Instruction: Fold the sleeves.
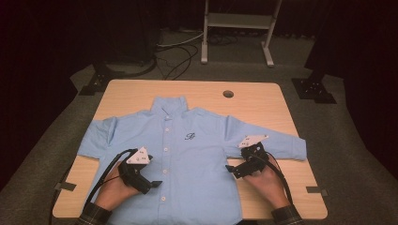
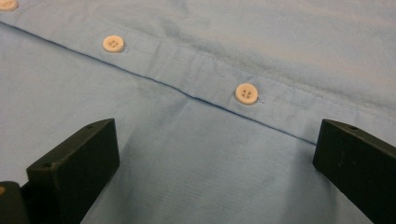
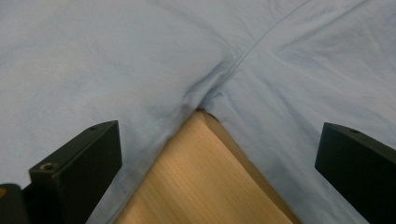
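Both grippers stand wide open over a light blue button-up shirt [image 1: 197, 154] spread flat on the wooden table [image 1: 263, 101]: the left gripper [image 1: 155, 183] beside the button placket [image 2: 210, 77], the right gripper [image 1: 230, 168] at the sleeve's underarm [image 3: 203, 95].

Both forearms come in from the bottom of the high view, each hand wrapped around a gripper. The left gripper [image 1: 157, 183] sits lower left of centre, jaws spread wide and pointing right. The right gripper [image 1: 228, 168] sits right of centre, jaws likewise wide apart, pointing left.
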`<state>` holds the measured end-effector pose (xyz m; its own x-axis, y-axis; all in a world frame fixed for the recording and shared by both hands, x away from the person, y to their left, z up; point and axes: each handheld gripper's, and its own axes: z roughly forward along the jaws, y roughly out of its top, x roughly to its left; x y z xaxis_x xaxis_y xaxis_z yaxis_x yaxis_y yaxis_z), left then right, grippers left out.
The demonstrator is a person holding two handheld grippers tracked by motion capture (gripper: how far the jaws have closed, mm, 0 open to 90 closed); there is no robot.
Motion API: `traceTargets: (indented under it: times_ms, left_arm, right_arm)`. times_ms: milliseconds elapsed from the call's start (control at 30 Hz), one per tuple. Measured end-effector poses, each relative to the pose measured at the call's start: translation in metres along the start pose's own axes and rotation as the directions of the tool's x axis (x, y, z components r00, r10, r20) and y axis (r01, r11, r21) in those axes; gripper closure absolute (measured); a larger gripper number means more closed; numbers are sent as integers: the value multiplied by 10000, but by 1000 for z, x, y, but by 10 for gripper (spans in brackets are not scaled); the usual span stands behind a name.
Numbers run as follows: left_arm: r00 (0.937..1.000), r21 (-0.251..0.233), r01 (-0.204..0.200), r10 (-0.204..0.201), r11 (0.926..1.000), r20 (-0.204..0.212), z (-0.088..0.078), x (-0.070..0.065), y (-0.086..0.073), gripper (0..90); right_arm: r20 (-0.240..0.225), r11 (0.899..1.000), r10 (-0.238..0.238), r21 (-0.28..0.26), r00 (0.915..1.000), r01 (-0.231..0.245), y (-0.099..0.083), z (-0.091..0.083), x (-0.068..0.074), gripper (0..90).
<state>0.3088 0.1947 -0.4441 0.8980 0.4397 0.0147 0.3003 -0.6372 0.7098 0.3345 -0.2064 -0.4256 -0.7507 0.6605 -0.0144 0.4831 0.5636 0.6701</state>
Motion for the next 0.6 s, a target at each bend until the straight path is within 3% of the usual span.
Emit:
traceTargets:
  times_ms: [600]
  left_arm:
    - [9994, -6, -235, 235, 9997, 259, -8, 8, -8, 0]
  right_arm:
    - [735, 9969, 755, -268, 9944, -737, -21, -23, -26, 3]
